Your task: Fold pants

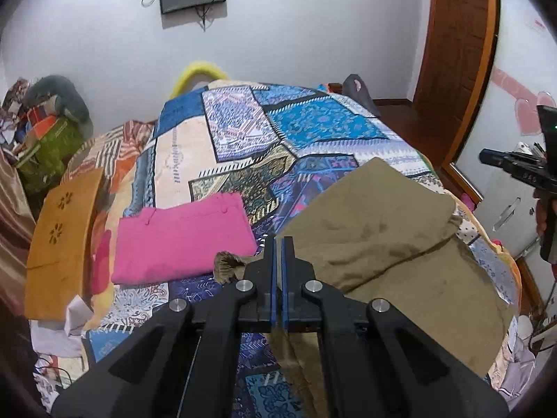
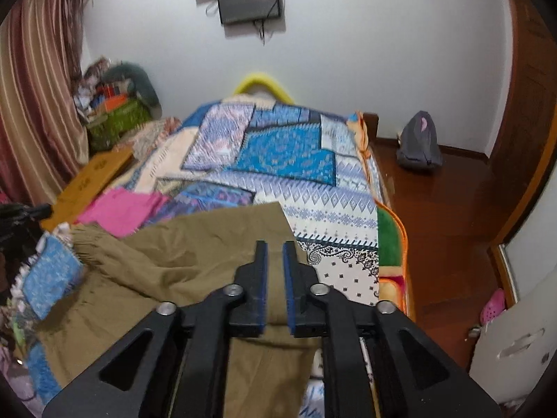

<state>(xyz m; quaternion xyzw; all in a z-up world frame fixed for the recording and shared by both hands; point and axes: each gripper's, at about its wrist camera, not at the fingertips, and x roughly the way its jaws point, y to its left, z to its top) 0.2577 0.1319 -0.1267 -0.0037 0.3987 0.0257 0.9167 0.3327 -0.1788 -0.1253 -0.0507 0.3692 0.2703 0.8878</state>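
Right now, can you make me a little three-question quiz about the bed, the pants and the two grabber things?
1. True or false: the left gripper has its jaws closed.
2. Which colour are the folded pants lying to the left of the olive pants? A) pink B) white C) black
3. Fill in: the right gripper hovers over the olive pants with its jaws ____.

Key
1. True. The blue pads are nearly together, seemingly pinching the olive cloth bunched at the tips.
2. A. The pink pants lie flat on the patchwork bedspread.
3. Open. A gap shows between the pads, and nothing sits in it.
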